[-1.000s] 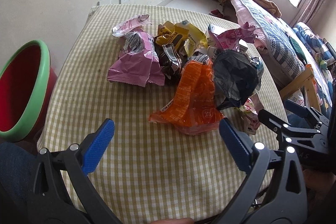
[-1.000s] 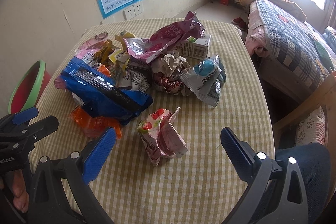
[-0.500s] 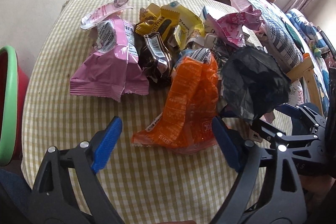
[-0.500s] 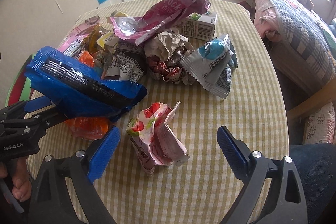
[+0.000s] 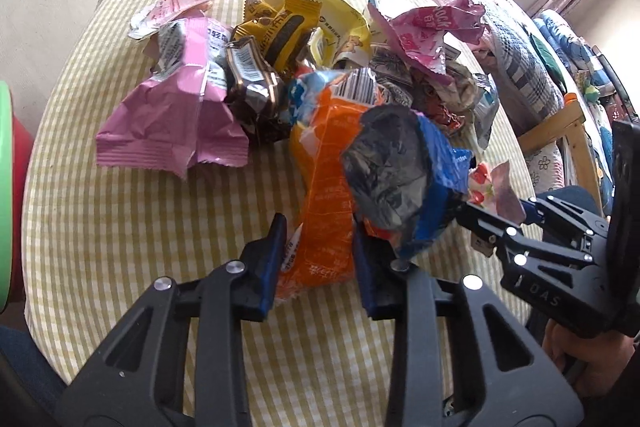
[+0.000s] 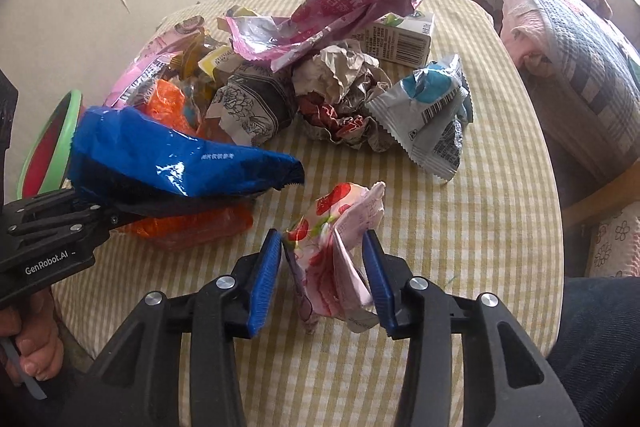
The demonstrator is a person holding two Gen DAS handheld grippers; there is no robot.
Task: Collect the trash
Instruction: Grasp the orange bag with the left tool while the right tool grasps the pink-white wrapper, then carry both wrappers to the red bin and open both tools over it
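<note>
Left wrist view: my left gripper (image 5: 316, 259) has just been closing, its fingers pinching the orange wrapper (image 5: 328, 187) on the near counter (image 5: 120, 227). My right gripper (image 6: 322, 275), also closing, clasps the strawberry wrapper (image 6: 340, 239) just right.

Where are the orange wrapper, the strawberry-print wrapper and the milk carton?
orange wrapper (image 5: 328, 211), left wrist view, middle of its orange face.
strawberry-print wrapper (image 6: 332, 251), right wrist view, crumpled middle between the blue pads.
milk carton (image 6: 400, 45), right wrist view, printed side panel.
</note>
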